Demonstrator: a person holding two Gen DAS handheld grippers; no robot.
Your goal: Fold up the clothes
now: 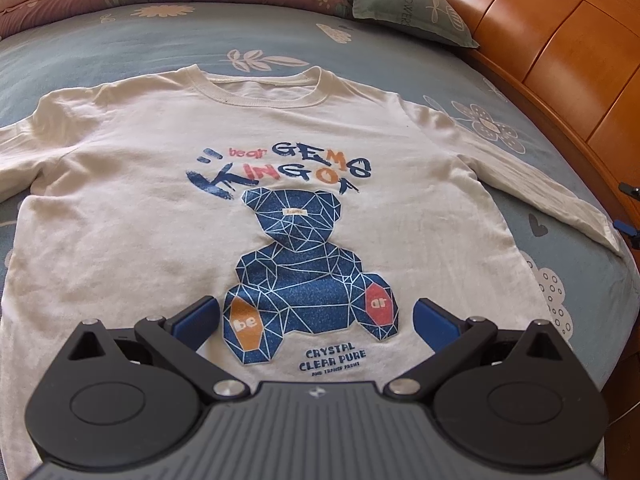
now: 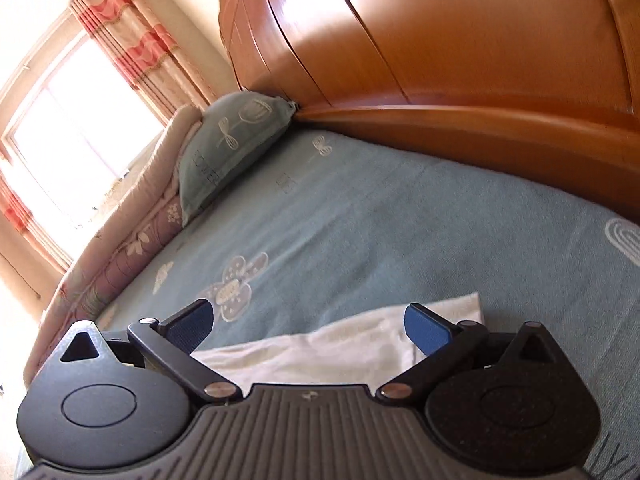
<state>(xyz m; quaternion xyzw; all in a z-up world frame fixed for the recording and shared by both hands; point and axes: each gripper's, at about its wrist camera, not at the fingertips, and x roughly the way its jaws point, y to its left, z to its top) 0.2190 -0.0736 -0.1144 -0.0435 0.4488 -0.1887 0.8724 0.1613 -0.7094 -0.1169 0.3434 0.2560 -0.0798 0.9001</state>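
Shirt (image 1: 160,184) flat on bed (image 1: 120,40), unfolded, sleeves spread; left gripper (image 1: 316,316) and right gripper (image 2: 308,320) fingers apart, empty. Every fold left.

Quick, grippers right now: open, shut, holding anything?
Left gripper: open, holding nothing, over the shirt.
Right gripper: open, holding nothing, at the sleeve.

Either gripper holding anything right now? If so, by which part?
Nothing held. Left gripper is open above the shirt hem. Right gripper is open with the sleeve end lying between its fingers, not pinched.
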